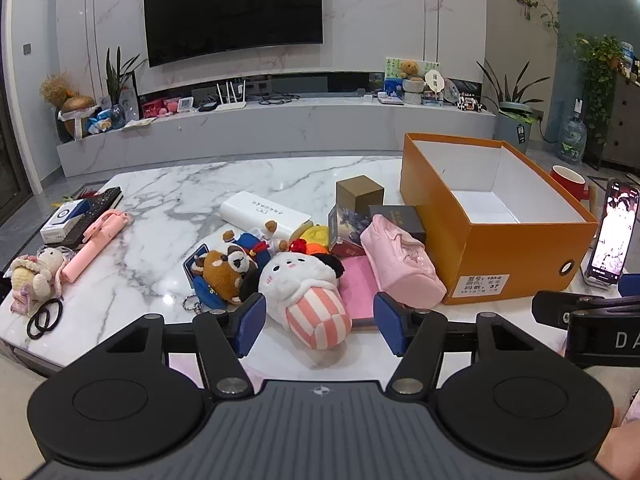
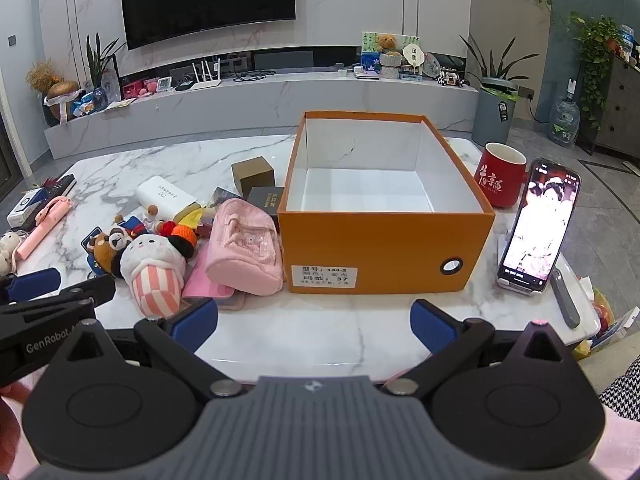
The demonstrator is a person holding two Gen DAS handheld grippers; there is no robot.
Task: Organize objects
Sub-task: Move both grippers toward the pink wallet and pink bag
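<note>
on the marble counter [image 1: 168,200], left tongs [image 1: 320,322] hung spread and empty just short of the striped white plush [image 1: 308,296], right tongs [image 2: 314,326] spread wide and empty before the orange box [image 2: 384,248], which stood open with nothing in it. toys lay heaped left of the box, the pink pouch [image 2: 244,248] right up against its wall. risk as i judged it: plush was soft and jammed against the brown plush [image 1: 226,270], so a shallow pinch could slip or drag neighbours; a careless swing might knock the propped phone [image 2: 536,228].
</note>
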